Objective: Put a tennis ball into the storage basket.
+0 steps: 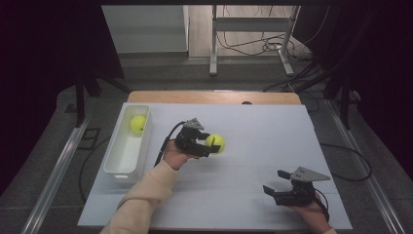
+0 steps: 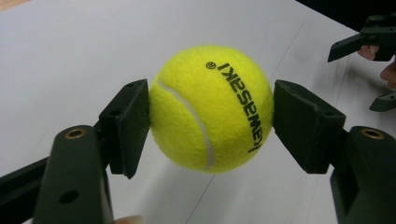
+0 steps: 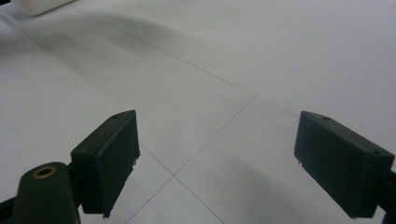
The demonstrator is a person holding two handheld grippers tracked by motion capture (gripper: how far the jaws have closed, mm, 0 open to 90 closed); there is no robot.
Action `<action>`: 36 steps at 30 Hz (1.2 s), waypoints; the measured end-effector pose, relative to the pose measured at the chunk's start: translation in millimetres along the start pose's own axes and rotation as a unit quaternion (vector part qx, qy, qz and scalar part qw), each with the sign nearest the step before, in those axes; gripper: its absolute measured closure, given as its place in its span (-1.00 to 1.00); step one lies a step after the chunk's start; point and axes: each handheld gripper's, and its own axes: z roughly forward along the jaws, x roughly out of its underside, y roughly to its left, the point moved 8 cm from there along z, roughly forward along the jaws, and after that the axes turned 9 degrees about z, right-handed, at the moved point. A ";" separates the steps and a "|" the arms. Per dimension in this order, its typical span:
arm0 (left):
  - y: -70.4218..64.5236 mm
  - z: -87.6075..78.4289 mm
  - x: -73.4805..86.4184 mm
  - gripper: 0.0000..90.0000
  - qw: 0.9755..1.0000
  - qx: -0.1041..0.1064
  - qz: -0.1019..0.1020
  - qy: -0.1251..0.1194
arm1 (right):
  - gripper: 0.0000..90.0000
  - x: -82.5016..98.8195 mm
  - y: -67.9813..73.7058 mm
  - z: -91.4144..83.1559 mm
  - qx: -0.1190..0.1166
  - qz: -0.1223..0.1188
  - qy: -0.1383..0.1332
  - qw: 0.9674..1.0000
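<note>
While the right hand-held gripper (image 1: 273,184) rests spread and empty near the desk's (image 1: 272,126) front edge, the left hand-held gripper (image 1: 210,145) clamps a fuzzy yellow tennis ball (image 2: 211,108), black-lettered with a white seam, mid-desk.

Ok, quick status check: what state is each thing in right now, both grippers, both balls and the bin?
Left gripper: shut on a tennis ball, held over the table.
Held tennis ball: clamped between both pads, off the table surface.
Right gripper: open, nothing between its jaws.
Second tennis ball: lying in the bin's far end.
White bin: upright on the table's left side, uncovered.
</note>
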 end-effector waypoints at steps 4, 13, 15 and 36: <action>2.6 -8.5 -1.7 -0.31 1.000 -0.004 -0.002 -0.007 | -0.67 -0.1 0.1 -0.1 0.000 0.000 0.000 1.000; 4.3 -20.6 -6.5 -0.31 1.000 -0.010 0.002 -0.019 | -0.67 -0.1 0.0 -0.3 0.000 0.000 0.000 1.000; 5.2 -22.6 -6.7 -0.31 1.000 -0.012 0.003 -0.020 | -0.67 0.0 0.0 -0.3 0.001 -0.001 0.000 1.000; 17.8 -55.2 -11.2 -0.32 0.998 -0.036 -0.002 -0.045 | -0.67 0.0 0.1 -0.4 0.001 -0.001 0.000 1.000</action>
